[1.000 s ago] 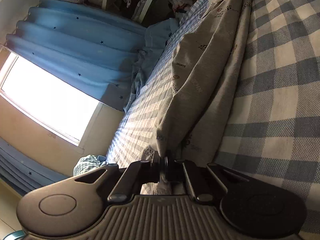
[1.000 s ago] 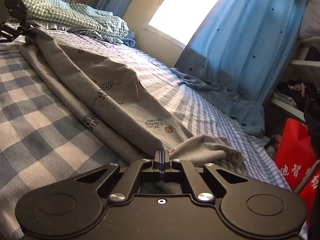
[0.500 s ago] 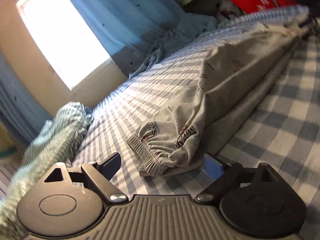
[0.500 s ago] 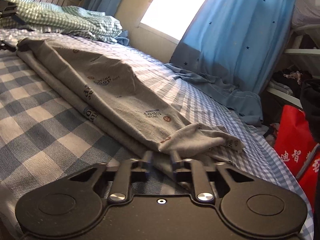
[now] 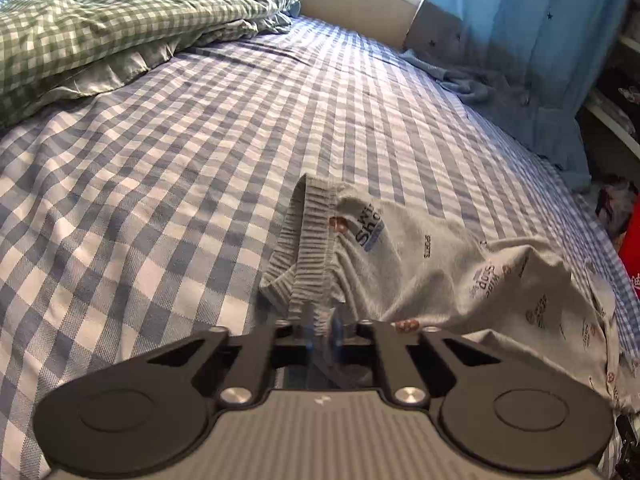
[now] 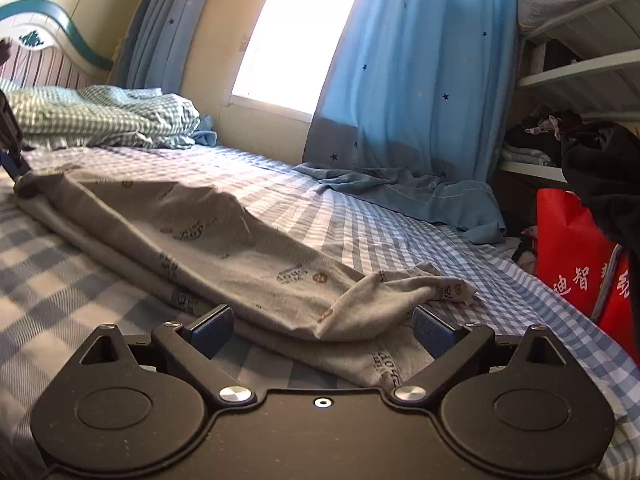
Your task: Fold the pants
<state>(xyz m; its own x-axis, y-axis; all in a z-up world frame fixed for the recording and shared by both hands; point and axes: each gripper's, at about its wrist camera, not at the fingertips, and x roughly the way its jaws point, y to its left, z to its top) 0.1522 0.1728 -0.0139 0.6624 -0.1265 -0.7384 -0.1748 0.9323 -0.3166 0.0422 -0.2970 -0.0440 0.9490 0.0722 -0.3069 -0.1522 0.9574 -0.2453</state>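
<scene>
The grey printed pants lie lengthwise on the blue checked bed, folded leg on leg. In the left wrist view my left gripper is nearly shut around the ribbed waistband of the pants. In the right wrist view my right gripper is open, its blue pads on either side of the leg cuffs, which lie loose on the bed. The left gripper also shows at the far left edge of the right wrist view.
A green checked duvet is heaped at the head of the bed. A blue star curtain hangs by the window, with blue cloth spilled on the bed's far edge. A red bag and shelves stand beyond the foot.
My right gripper has opened and let go of the cuffs. My left gripper let go of the waistband, swung round to face the head of the bed, and has closed on the waistband again.
</scene>
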